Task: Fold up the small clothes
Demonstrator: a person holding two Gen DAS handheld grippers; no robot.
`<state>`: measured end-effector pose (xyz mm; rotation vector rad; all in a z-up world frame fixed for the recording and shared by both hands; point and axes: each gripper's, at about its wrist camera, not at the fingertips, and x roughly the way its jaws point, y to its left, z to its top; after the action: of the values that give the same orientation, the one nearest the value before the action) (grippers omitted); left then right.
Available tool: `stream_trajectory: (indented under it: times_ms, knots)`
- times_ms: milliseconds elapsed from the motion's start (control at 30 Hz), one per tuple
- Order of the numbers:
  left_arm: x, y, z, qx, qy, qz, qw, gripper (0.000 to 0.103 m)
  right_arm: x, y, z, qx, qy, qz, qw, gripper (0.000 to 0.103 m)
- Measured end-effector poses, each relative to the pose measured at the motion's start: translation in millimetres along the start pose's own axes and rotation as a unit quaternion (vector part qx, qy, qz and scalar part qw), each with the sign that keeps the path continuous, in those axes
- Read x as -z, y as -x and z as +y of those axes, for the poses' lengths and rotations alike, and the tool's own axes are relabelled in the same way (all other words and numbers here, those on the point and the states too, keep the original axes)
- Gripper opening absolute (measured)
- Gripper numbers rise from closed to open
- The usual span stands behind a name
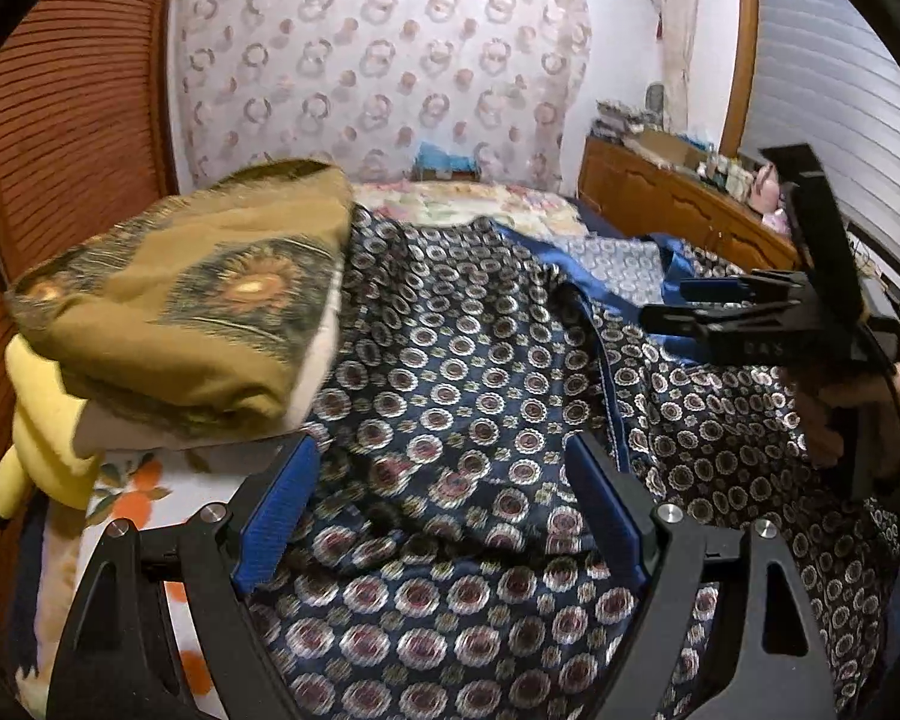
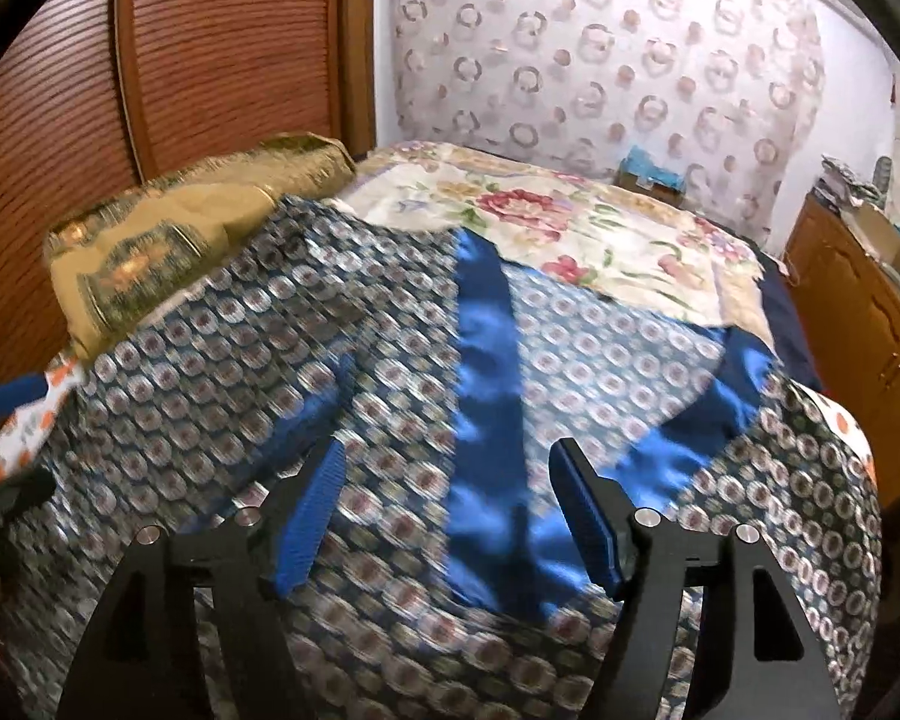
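Setting: a bed (image 2: 600, 222) with a floral cover, a louvred wooden door (image 2: 222, 48) to its left, a wooden dresser (image 1: 678, 204) to its right.
Garment: a dark navy patterned top (image 1: 450, 372) with a plain blue satin trim (image 2: 486, 396) lay spread across the near part of the bed — rumpled, with ridges and loose folds, not flat.
Neighbours: an olive-gold patterned cushion (image 1: 192, 306) sat at the garment's left edge, overlapping its border; a yellow soft toy (image 1: 36, 420) showed beneath the cushion.
Left tool: the left tool (image 1: 444, 516) was spread wide, its blue pads (image 1: 282, 516) standing either side of the cloth below, nothing pinched.
Right tool: the right tool (image 2: 444, 516) was also spread above the blue trim, no cloth between the pads; in the left wrist view it hung over the garment's right part, held by a hand (image 1: 840, 420).
Done so far: judged from the lie of the cloth, no clean fold was yet made; the garment seemed only laid out.
Left to do: smoothing, bringing the sides in, then folding in half — all appeared outstanding.
Uncertainty: sleeves could not be told apart from the body in the blur.
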<state>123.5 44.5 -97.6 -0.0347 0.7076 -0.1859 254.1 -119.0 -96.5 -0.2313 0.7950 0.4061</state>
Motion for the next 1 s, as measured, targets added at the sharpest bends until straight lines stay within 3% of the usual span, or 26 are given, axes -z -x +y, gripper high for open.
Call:
stream_trajectory:
  times_ms: [200, 400, 533, 600, 733, 1000]
  knots:
    - [-5, -26, -9, -0.014, -0.023, 0.036, 0.999, 0.085, 14, 0, -14, -0.003, -0.009, 0.009, 1.0, 0.072]
    - [-2, -48, -17, -0.022, -0.04, 0.096, 0.9943, 0.086, 19, 17, -24, 0.0, 0.001, 0.004, 1.0, 0.072]
    - [-1, -47, -17, -0.022, -0.043, 0.096, 0.9942, 0.086, 31, 43, -32, 0.007, -0.003, -0.003, 1.0, 0.072]
    - [-1, -48, -16, -0.021, -0.043, 0.1, 0.9938, 0.095, 39, 58, -40, 0.013, -0.009, -0.01, 1.0, 0.072]
    - [-1, -53, -16, -0.015, -0.044, 0.11, 0.9929, 0.103, 69, 95, -70, 0.035, -0.037, -0.019, 0.999, 0.072]
    - [-3, -55, -17, -0.014, -0.046, 0.11, 0.9927, 0.103, 151, 150, -162, 0.114, -0.133, -0.007, 0.984, 0.072]
